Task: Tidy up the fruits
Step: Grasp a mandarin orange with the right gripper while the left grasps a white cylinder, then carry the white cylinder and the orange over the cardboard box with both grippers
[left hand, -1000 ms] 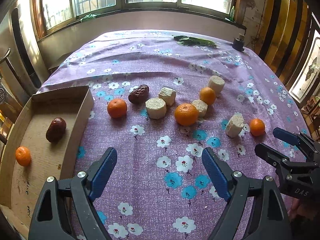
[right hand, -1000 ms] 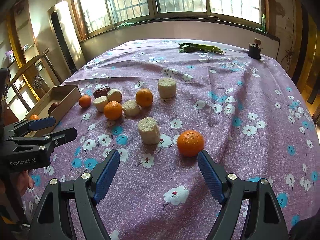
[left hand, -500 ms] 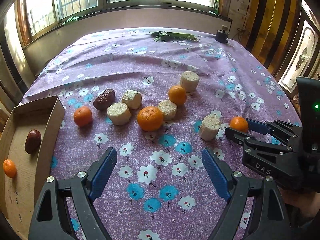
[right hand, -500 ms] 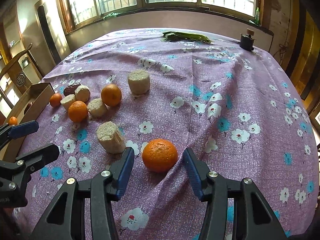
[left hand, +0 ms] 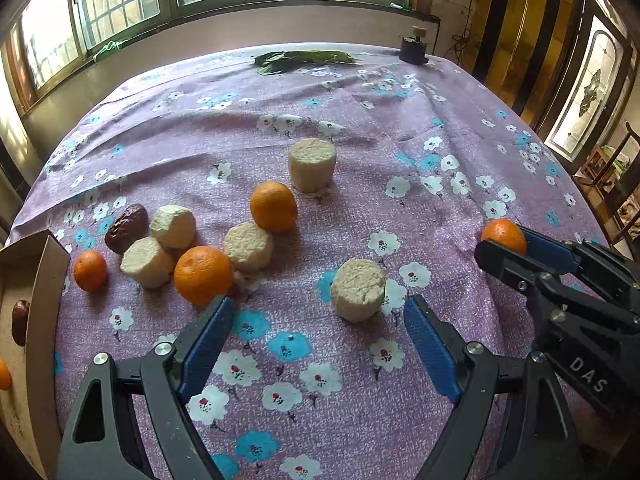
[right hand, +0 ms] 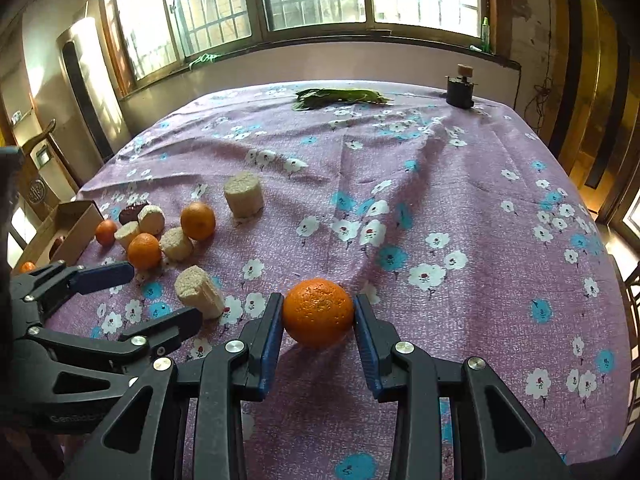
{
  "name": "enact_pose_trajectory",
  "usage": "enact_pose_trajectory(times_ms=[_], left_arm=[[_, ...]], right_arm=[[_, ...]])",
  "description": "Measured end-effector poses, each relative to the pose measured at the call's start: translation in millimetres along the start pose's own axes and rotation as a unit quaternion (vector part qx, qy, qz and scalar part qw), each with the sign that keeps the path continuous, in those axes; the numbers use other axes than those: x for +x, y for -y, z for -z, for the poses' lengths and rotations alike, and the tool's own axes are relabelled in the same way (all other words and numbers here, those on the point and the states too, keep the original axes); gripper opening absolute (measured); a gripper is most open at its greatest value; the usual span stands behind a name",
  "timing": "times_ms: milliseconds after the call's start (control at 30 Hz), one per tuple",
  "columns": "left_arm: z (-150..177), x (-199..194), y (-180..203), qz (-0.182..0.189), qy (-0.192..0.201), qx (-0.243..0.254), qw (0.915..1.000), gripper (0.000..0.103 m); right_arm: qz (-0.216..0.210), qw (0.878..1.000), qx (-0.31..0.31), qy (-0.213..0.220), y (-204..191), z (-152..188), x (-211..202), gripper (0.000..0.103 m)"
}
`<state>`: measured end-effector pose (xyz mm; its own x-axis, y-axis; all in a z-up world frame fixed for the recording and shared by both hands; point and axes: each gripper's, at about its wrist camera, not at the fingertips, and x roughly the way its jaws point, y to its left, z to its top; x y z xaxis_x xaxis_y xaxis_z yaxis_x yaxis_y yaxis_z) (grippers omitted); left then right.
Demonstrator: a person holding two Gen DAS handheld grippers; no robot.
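- Our right claw (right hand: pixel 318 320) has its blue pads pressed against both sides of an orange (right hand: pixel 318 313), which sits on the flowered purple cloth of the counter (right hand: pixel 460 184).
- Our left claw (left hand: pixel 316 334) stands wide open with nothing between its pads; it hangs over the cloth just short of a pale cylindrical chunk (left hand: pixel 357 295).
- From the left wrist view, the gripped orange shows at the right edge, tucked between the right claw's fingers.
- A cluster lies to the left on the counter: two oranges (left hand: pixel 203 275) and (left hand: pixel 274 206), a smaller one (left hand: pixel 90 270), three pale chunks touching or just beside them, and a dark red date (left hand: pixel 126 227).
- Another pale chunk (left hand: pixel 312 164) stands alone, farther back.
- A cardboard box (left hand: pixel 44 272) sits at the counter's left edge, with a date (left hand: pixel 20 316) and a small orange (left hand: pixel 3 374) inside it.
- Green leaves (right hand: pixel 340 97) and a small dark jar (right hand: pixel 460 90) sit at the far side, below the windows.
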<state>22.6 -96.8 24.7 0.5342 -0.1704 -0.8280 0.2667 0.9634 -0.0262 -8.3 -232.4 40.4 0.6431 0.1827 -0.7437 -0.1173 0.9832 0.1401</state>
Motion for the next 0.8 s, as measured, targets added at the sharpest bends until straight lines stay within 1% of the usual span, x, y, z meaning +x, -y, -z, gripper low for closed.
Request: enact_pose_trajectory(times_ms=[67, 133, 167, 200, 233, 333, 433, 533, 600, 800], left_arm=[[-0.3, 4.9, 2.3, 0.001, 0.001, 0.004, 1.0000, 0.084], [-0.2, 11.5, 1.7, 0.012, -0.004, 0.003, 0.9999, 0.062], [0.3, 14.3, 1.0, 0.019, -0.009, 0.002, 0.9998, 0.049], [0.1, 12.3, -0.1, 0.018, 0.003, 0.003, 0.9998, 0.034], [0.2, 12.1, -1.6, 0.020, 0.002, 0.001, 0.9998, 0.028], [1.6, 7.6, -9.4, 0.034, -0.002, -0.011, 0.9994, 0.028], [8.0, -4.0, -17.1, 0.020, 0.010, -0.008, 0.9997, 0.028], [16.2, -21.0, -28.5, 0.023, 0.017, -0.014, 0.9995, 0.028], [21.5, -31.4, -34.5, 0.018, 0.023, -0.011, 0.9995, 0.028], [37.2, -54.8, -54.5, -0.004, 0.032, -0.022, 0.9992, 0.028]], right_arm=[[-0.001, 1.000, 0.013, 0.004, 7.7, -0.5, -1.2, 0.037], [-0.003, 1.000, 0.015, -0.001, 9.7, 0.4, 1.2, 0.037], [-0.007, 1.000, 0.017, -0.004, 9.7, 0.8, 2.3, 0.037], [-0.010, 1.000, 0.016, -0.005, 9.0, 0.7, 2.9, 0.037], [-0.011, 1.000, 0.014, -0.004, 8.1, 0.8, 2.8, 0.037], [-0.017, 1.000, 0.013, -0.004, 6.4, 0.9, 2.4, 0.037], [-0.018, 1.000, 0.006, -0.005, 1.5, 0.8, 2.0, 0.037], [-0.022, 1.000, -0.002, -0.006, -6.3, 1.2, 0.4, 0.037], [-0.024, 1.000, -0.007, -0.002, -13.8, 2.2, -4.2, 0.037], [-0.052, 0.999, -0.015, -0.003, -39.0, 9.6, -12.4, 0.037]])
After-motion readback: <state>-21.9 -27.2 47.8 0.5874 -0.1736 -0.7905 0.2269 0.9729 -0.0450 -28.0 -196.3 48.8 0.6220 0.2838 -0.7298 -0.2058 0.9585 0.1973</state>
